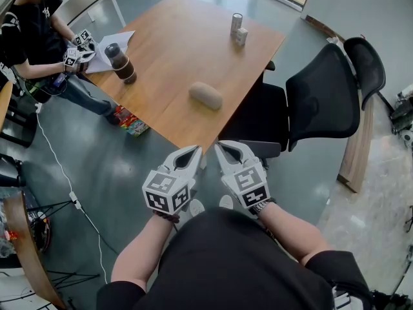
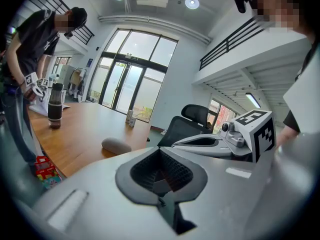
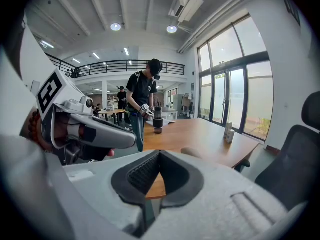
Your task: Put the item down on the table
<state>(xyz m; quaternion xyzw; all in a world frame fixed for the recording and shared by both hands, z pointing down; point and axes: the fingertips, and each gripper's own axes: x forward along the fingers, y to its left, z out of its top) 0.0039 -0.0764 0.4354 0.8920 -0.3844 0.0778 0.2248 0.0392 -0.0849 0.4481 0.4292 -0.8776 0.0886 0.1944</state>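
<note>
While a person stands short of the wooden table (image 1: 174,37), the left gripper (image 1: 195,150) and the right gripper (image 1: 221,146) are held side by side in front of the body, tips close together and aimed at the near table edge. Both tools are closed, jaws pressed tip to tip with nothing between the pads, as each gripper view shows. The oblong beige item (image 1: 206,95) lies flat on the tabletop near that edge, well apart from both grippers and touching nothing else.

Farther back on the table, a dark tumbler (image 1: 120,63) stands upright beside some white papers (image 1: 111,49), and two small cans (image 1: 238,30) sit together near the far right edge. A second person (image 1: 29,34), also holding marker-cube grippers, stands at the table's far left corner. Two black office chairs (image 1: 322,99) are to the right of the table, and a colourful box (image 1: 132,121) lies on the floor under its left side.
</note>
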